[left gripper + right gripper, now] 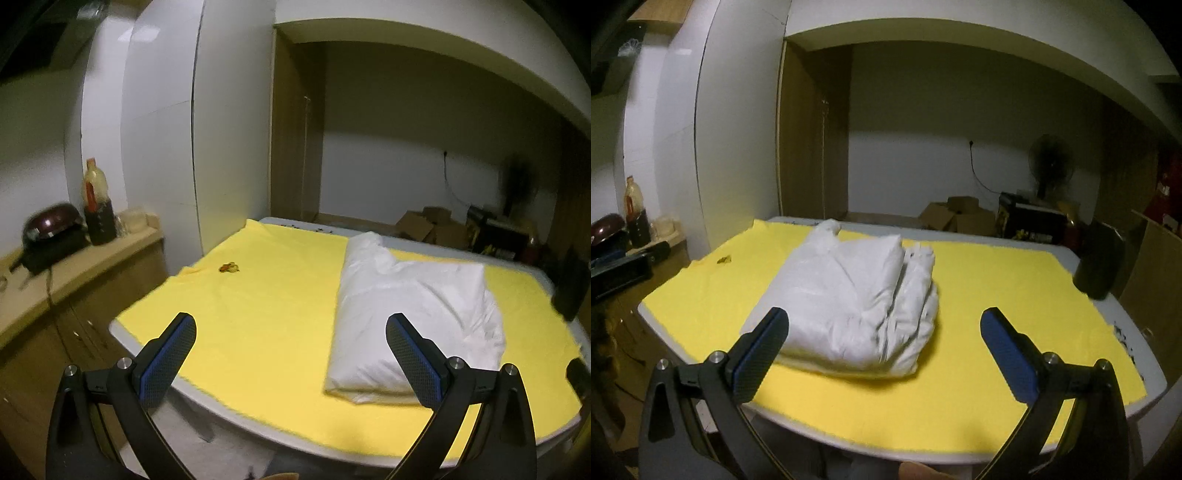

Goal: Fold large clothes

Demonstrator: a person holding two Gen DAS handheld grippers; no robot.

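Note:
A white padded garment (pixel 417 306) lies folded into a thick bundle on a yellow cloth (pixel 258 314) that covers the table. In the right wrist view the bundle (pixel 857 295) sits at the middle of the yellow cloth (pixel 997 295), with stacked layers showing on its right side. My left gripper (pixel 291 354) is open and empty, held above the table's near edge, left of the bundle. My right gripper (pixel 884 347) is open and empty, held just in front of the bundle's near end.
A wooden counter (pixel 74 273) on the left holds a dark pot (pixel 48 225) and a bottle (pixel 96 203). A black cylinder (pixel 1099 258) stands at the table's right edge. Cardboard boxes (pixel 956 216) and a fan (pixel 1051 158) are behind the table. A small brown scrap (pixel 229 267) lies on the cloth.

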